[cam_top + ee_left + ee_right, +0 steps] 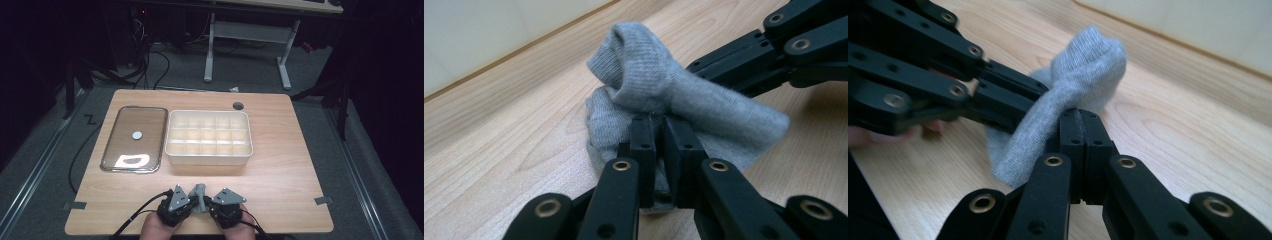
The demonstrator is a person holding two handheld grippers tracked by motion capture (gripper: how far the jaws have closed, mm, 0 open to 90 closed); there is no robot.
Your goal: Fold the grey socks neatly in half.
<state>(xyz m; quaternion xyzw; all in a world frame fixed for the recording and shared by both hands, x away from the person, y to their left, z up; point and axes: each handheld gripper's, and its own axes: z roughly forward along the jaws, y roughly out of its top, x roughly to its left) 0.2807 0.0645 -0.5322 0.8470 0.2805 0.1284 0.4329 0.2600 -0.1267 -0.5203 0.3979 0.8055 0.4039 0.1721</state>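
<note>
A grey sock [200,193] is bunched up near the table's front edge, between my two grippers. In the left gripper view my left gripper [659,122] is shut on the sock [644,75], pinching its lower fold while a rolled part stands up above the jaws. In the right gripper view my right gripper [1079,116] is shut on the sock [1083,60] from the other side. From above, the left gripper [192,200] and the right gripper [207,201] meet at the sock, their grey plates angled toward each other.
A white divided box [208,137] with several compartments stands mid-table. To its left lies a clear lid [134,138] with a round white sticker. A cable hole [238,105] sits behind the box. Bare wood [290,165] lies to the right.
</note>
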